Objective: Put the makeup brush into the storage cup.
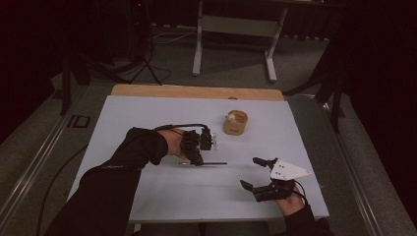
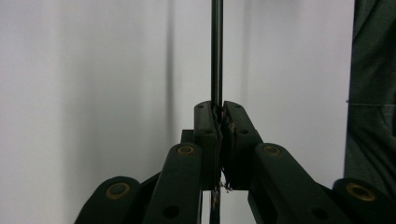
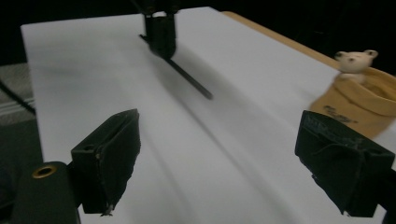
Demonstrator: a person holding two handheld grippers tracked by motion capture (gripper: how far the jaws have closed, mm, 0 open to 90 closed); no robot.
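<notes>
My left gripper [image 1: 198, 160] is left of the table's middle, shut on a thin dark rod [image 1: 214, 163] that lies level just above the white tabletop [image 1: 147, 113]. In the left gripper view the rod [image 2: 216, 46] runs straight out from between the closed jaws of the left gripper [image 2: 216, 108]. My right gripper [image 1: 250, 172] is near the front right edge, open, with nothing between its pads [image 3: 112, 154]. Its own view has the right gripper [image 3: 219, 126] facing the left gripper [image 3: 160, 32] and the rod [image 3: 189, 77].
A tan cloth pouch [image 1: 235, 125] with a small pale teddy bear [image 3: 356, 60] at its mouth stands behind the grippers, right of centre. A wooden strip [image 1: 196, 91] edges the table's far side. A metal stand [image 1: 233, 29] is on the floor beyond.
</notes>
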